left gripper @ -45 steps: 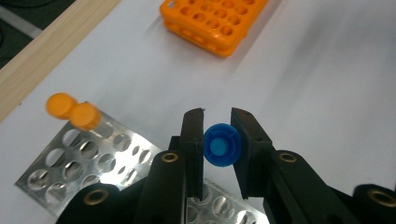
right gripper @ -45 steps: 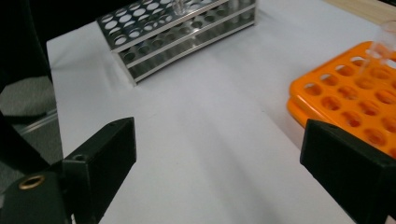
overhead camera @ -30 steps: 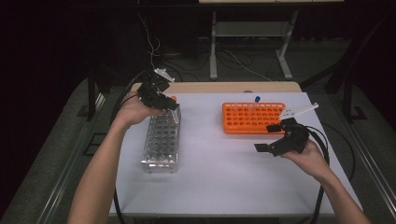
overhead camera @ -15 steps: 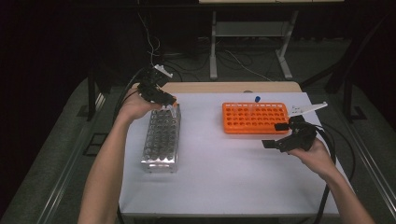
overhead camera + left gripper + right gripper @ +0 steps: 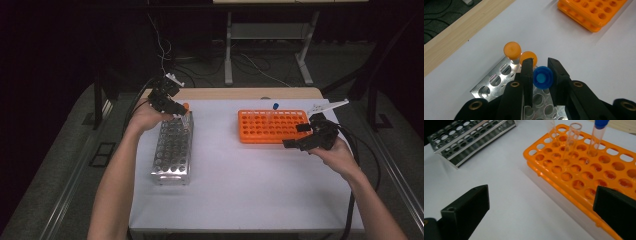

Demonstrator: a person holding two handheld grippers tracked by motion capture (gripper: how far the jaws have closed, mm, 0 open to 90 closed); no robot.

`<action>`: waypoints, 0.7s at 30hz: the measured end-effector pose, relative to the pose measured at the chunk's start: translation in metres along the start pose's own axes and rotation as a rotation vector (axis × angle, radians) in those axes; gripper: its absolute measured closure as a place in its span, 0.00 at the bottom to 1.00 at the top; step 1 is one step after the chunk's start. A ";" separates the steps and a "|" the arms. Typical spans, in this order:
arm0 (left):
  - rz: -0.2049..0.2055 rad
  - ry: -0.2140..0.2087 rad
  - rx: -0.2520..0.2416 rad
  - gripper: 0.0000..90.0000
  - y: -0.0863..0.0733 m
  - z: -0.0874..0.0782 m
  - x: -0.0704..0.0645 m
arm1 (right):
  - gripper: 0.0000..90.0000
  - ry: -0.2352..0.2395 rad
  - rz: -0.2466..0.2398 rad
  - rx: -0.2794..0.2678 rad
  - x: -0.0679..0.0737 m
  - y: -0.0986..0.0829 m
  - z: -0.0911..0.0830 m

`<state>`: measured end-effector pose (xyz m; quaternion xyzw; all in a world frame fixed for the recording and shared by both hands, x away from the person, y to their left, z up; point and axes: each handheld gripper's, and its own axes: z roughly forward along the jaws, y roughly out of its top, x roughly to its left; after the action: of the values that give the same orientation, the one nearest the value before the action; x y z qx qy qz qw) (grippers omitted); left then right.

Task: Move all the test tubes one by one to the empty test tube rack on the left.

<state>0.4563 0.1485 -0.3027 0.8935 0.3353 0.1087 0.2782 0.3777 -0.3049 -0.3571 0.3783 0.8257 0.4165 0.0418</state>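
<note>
Table: White top (image 5: 240,185) is sitting in a dark room, and I am looking down on it from above.
Tube: I am holding a blue-capped tube (image 5: 542,77) over the far end of the silver rack (image 5: 173,149). It is standing straight up, cap toward the camera, so its long way is pointing down at the holes.
Left gripper: My left gripper (image 5: 540,75) is squeezing the blue cap from both sides. The jaws are pressing on it tight.
Way down: The tube is sitting right between the jaws and the rack holes are just under it. I am thinking the next push has to go straight down into an empty hole.
Neighbours: Two orange-capped tubes (image 5: 512,49) are already standing in the rack, just beside the blue cap on its far side. I am guessing a bump there could go wrong.
Right gripper: My right gripper (image 5: 299,141) is hanging wide open with nothing in it, near the front edge of the orange rack (image 5: 272,126).
Orange rack: Another blue-capped tube (image 5: 597,137) and some clear open tubes (image 5: 570,140) are standing in it.
Nearer hand: My left hand is right on the job; my right one is well apart from it.
Change: My right gripper has pulled a little away from the orange rack toward the right, and my left one has stayed over the silver rack.
</note>
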 end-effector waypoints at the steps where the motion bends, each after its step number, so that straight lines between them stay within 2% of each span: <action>1: 0.000 0.000 0.003 0.82 -0.001 0.001 0.000 | 0.00 -0.002 0.004 -0.001 -0.003 0.001 0.001; 12: -0.011 -0.014 0.009 0.81 -0.009 0.014 -0.001 | 0.00 -0.042 0.030 0.003 -0.024 0.005 0.019; 16: -0.020 -0.042 0.002 0.71 -0.010 0.012 -0.003 | 0.00 -0.053 0.025 0.010 -0.029 0.009 0.024; 21: -0.031 -0.048 -0.030 0.57 -0.011 0.004 -0.011 | 0.01 -0.073 0.020 0.006 -0.036 0.016 0.028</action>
<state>0.4436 0.1465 -0.3126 0.8864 0.3405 0.0878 0.3012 0.4234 -0.3040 -0.3721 0.4017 0.8210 0.4003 0.0665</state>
